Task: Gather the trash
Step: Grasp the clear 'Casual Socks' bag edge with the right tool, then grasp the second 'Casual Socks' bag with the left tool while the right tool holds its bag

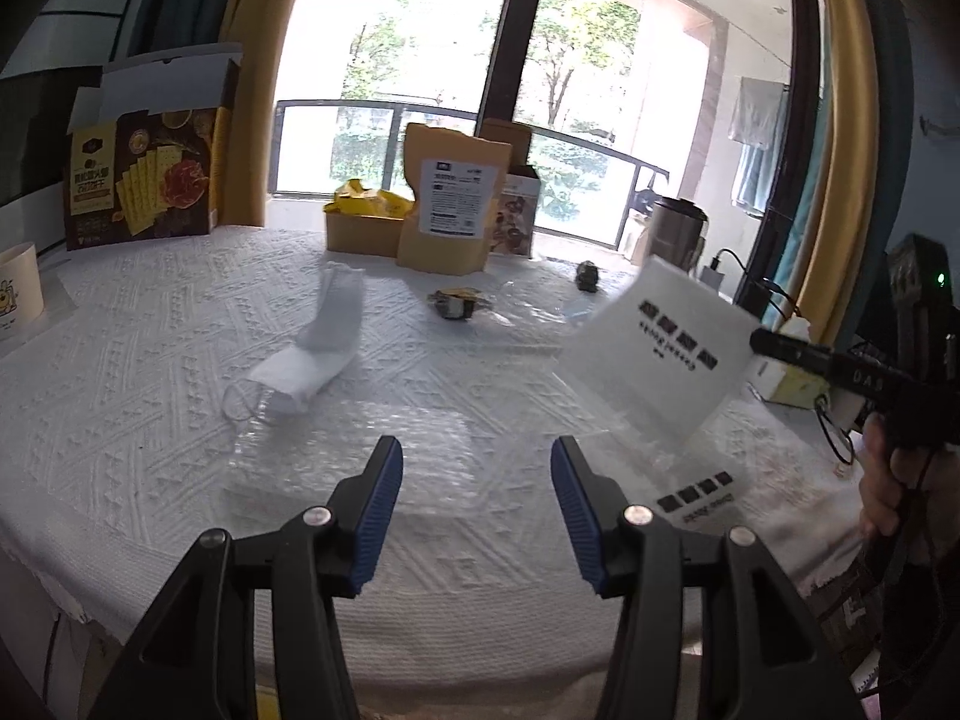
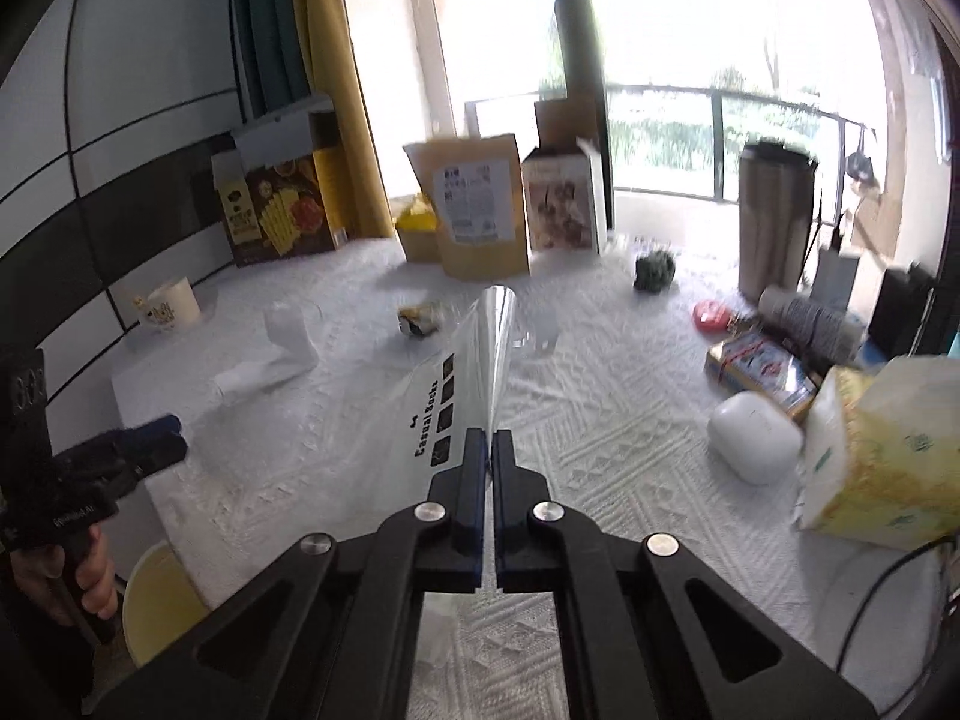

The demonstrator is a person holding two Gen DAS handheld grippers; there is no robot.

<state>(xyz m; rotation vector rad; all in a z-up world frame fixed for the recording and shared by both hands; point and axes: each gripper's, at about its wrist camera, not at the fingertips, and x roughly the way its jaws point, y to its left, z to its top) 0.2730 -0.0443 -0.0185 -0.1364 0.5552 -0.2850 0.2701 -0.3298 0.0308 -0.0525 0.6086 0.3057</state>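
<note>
My right gripper [image 2: 486, 438] was clamped on the clear printed plastic bag [image 2: 474, 360]; my left gripper [image 1: 477, 456], jaws apart and empty, hung nearer the bubble wrap sheet [image 1: 348, 450] directly ahead.

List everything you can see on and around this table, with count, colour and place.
plastic bag: 1, clear with black print, lifted off the table in the right claw
sock: 1, white, left of centre
bubble wrap: 1 sheet, clear, near edge
cracker box: 1, brown and yellow, back left
paper pouch: 1, tan, back centre
cup: 1, cream, far left
tissue pack: 1, yellow and white, right
tablecloth: 1, white, covering the table
left claw: open, empty, over the bubble wrap
right claw: shut on the plastic bag
</note>
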